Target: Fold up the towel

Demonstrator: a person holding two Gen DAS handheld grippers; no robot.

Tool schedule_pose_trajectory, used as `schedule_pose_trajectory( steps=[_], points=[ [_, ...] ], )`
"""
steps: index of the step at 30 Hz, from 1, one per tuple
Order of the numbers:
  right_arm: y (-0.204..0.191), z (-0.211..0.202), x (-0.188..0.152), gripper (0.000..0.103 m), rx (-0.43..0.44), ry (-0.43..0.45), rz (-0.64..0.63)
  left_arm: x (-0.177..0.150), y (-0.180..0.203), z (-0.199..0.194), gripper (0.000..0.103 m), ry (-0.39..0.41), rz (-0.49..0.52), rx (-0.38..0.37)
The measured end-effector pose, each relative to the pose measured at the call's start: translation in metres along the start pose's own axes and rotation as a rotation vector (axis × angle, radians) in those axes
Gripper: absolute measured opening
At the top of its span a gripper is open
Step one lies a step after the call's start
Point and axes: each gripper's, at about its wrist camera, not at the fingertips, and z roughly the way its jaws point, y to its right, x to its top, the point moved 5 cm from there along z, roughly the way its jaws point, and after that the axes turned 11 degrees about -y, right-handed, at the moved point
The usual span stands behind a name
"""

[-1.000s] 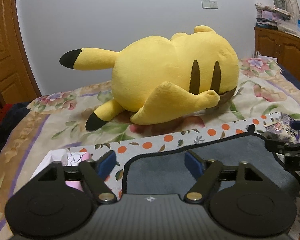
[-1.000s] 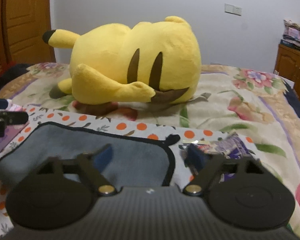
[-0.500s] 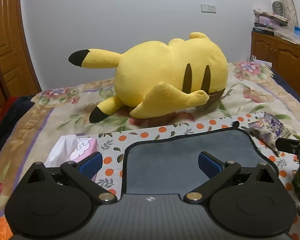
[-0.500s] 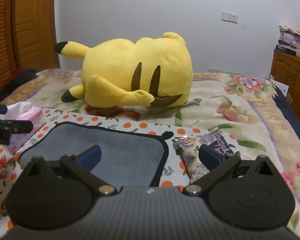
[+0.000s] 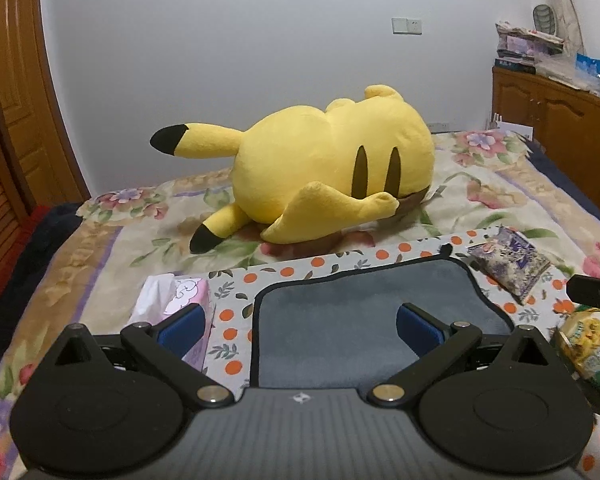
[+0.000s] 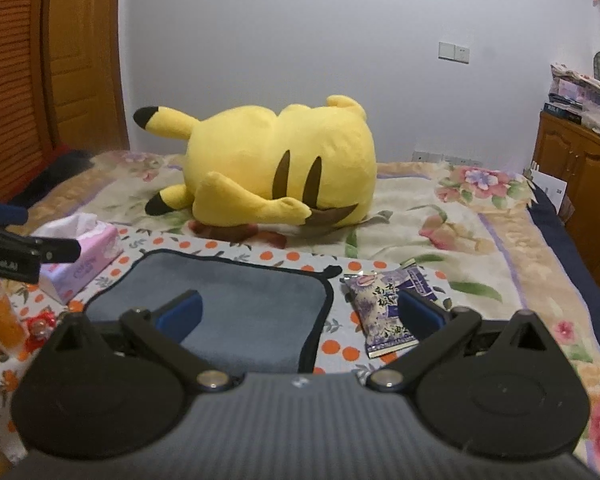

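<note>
While I look across the flowered bedspread [image 5: 500,184] toward the white wall, a spotted cloth [image 5: 340,258] lies before a yellow plush [image 5: 324,176]. On it the grey towel [image 5: 364,320] lies flat, under my left gripper [image 5: 300,322] and right gripper [image 6: 300,312], both with jaws wide apart, holding nothing.

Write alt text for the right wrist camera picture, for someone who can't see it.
A grey towel with black trim lies flat on a dotted cloth on a floral bed, below the right gripper, whose jaws are open. A purple snack packet lies right of it, a pink tissue box left, a yellow Pikachu plush behind.
</note>
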Motion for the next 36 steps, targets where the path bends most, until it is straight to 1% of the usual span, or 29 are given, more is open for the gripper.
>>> schedule_pose_trajectory(
  steps=[7, 13, 19, 24, 31, 36],
  points=[
    [0.002, -0.034, 0.002, 0.103, -0.005, 0.012, 0.011, -0.002, 0.002, -0.037, 0.103, -0.009, 0.002, -0.012],
    [0.003, -0.065, 0.005, 0.103, -0.009, 0.042, 0.014, -0.006, 0.001, -0.066, 0.103, -0.008, -0.008, -0.015],
    [0.001, -0.083, -0.001, 0.103, 0.002, 0.050, 0.026, -0.012, 0.000, -0.091, 0.103, -0.005, -0.038, -0.024],
    [-0.001, -0.098, -0.004, 0.103, 0.013, 0.058, 0.037, -0.018, 0.001, -0.113, 0.103, 0.006, -0.034, -0.020],
    [0.000, -0.125, -0.007, 0.103, 0.009, 0.074, 0.045, -0.030, -0.001, -0.142, 0.103, 0.009, -0.044, -0.020],
    [0.001, -0.147, -0.009, 0.103, 0.002, 0.087, 0.060, -0.038, 0.001, -0.166, 0.103, 0.015, -0.053, -0.035]
  ],
)
